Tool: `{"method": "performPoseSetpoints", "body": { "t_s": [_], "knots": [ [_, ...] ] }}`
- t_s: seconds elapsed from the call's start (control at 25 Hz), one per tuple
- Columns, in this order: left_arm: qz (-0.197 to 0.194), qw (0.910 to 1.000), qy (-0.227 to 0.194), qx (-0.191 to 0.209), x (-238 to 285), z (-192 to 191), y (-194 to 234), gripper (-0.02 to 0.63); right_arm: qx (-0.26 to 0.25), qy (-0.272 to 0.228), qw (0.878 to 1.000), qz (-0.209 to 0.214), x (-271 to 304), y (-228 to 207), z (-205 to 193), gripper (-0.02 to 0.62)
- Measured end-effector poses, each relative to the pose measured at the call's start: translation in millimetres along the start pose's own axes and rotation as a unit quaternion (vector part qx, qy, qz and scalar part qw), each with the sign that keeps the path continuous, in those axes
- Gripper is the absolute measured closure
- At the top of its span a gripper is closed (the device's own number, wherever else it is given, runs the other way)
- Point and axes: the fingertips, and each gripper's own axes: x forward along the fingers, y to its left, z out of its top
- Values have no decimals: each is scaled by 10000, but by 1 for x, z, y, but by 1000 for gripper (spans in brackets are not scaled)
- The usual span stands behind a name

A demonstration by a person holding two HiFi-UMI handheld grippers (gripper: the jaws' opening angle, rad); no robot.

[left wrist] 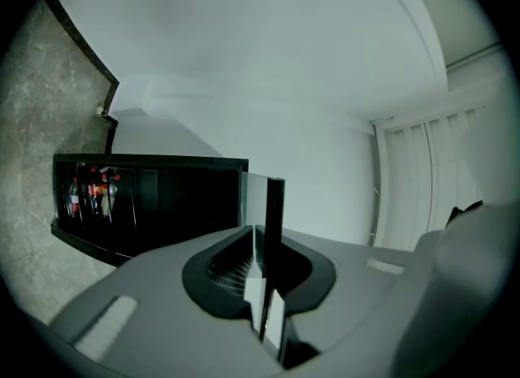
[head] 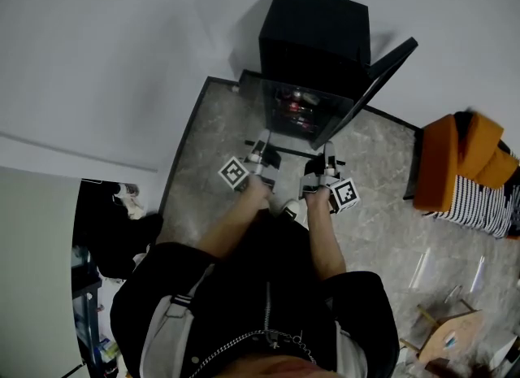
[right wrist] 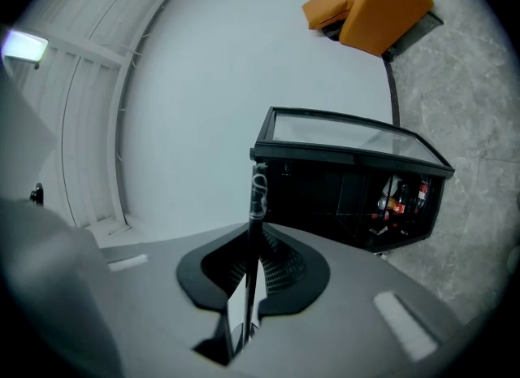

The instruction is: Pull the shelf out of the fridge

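- My left gripper was nearly closed, its jaws clamped on the near edge of the glass shelf. In the left gripper view the pane ran edge-on, as a thin dark strip, straight between the jaws and out past their tips.
- My right gripper was nearly closed too, pinching the same near edge further to my right. In the right gripper view the shelf showed as a narrow dark line caught between the ribbed pads.
- The two grippers sat side by side, close but apart, each pointing about level at the fridge.
- The shelf stretched away from the jaws over the grey stone floor towards the open front of the fridge; I couldn't tell whether its far edge was inside.
- The black fridge stood on the floor against the white wall, its door swung out to my right.
- Red-labelled bottles stood inside.
- An orange chair sat at the floor's right edge, well apart.
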Motion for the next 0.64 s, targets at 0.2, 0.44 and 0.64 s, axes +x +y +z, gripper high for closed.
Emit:
{"method": "performPoseSetpoints", "body": {
  "t_s": [0.2,0.44,0.64],
  "knots": [
    [14,10000,-6,3,1,-1,0,577,37,5,10000,15,1,0,1,575],
    [39,10000,-9,10,-2,0,0,577,13,27,10000,33,1,3,-1,575],
    [11,10000,-33,7,-1,0,-2,577,10,32,10000,22,1,3,0,577]
  ]
}}
